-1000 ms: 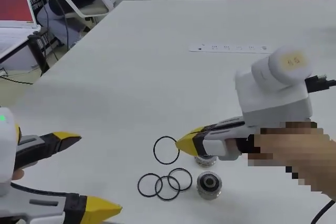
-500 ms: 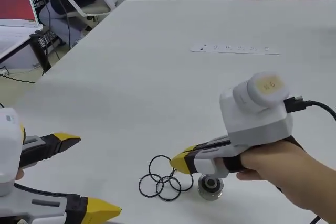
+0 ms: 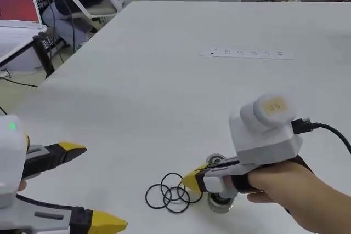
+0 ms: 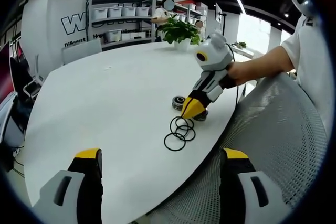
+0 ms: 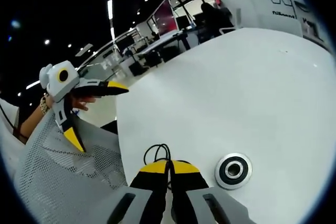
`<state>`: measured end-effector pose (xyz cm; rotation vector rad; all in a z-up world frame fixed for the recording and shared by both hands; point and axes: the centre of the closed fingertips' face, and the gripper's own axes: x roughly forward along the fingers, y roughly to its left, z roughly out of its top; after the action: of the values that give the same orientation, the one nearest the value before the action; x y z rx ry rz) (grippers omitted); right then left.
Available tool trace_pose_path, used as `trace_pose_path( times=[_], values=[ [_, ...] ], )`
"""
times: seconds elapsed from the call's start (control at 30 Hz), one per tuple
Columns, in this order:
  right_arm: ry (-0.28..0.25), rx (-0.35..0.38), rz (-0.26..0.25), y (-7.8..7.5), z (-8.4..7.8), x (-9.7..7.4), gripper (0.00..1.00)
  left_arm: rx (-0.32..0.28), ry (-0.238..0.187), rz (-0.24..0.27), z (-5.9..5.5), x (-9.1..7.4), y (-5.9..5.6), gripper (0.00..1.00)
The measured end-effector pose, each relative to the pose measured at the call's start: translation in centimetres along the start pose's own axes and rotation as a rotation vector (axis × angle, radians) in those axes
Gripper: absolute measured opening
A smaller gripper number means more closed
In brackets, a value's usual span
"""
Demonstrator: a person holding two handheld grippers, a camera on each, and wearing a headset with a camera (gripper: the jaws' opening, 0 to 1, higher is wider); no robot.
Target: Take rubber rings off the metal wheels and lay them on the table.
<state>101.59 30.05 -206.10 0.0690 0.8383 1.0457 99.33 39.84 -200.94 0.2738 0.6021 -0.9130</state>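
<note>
- Your right gripper (image 3: 189,182), jaws pressed together, sits at the rubber rings (image 3: 167,193).
- It partly hides two metal wheels (image 3: 219,203).
- Your left gripper (image 3: 103,186) gapes wide.
- A power strip (image 3: 247,53) lies well apart.

My right white-and-yellow gripper (image 3: 187,181) hides most of the near round silver metal wheel (image 3: 219,206) and half of the far one (image 3: 215,160). In the right gripper view, the thin black rubber rings (image 5: 156,153) run behind my pressed-together tips; I can't tell whether one is pinched. The near-left edge cuts off my left gripper (image 3: 101,186).
</note>
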Motion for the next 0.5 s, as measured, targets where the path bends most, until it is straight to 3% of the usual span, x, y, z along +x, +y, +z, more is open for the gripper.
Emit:
trace_pose_path(
  times=[0.5],
  values=[
    [0.043,-0.110,-0.060,-0.60,-0.85,0.68,0.00,-0.010,-0.005,-0.001,0.06,-0.02,0.01,0.91]
  ],
)
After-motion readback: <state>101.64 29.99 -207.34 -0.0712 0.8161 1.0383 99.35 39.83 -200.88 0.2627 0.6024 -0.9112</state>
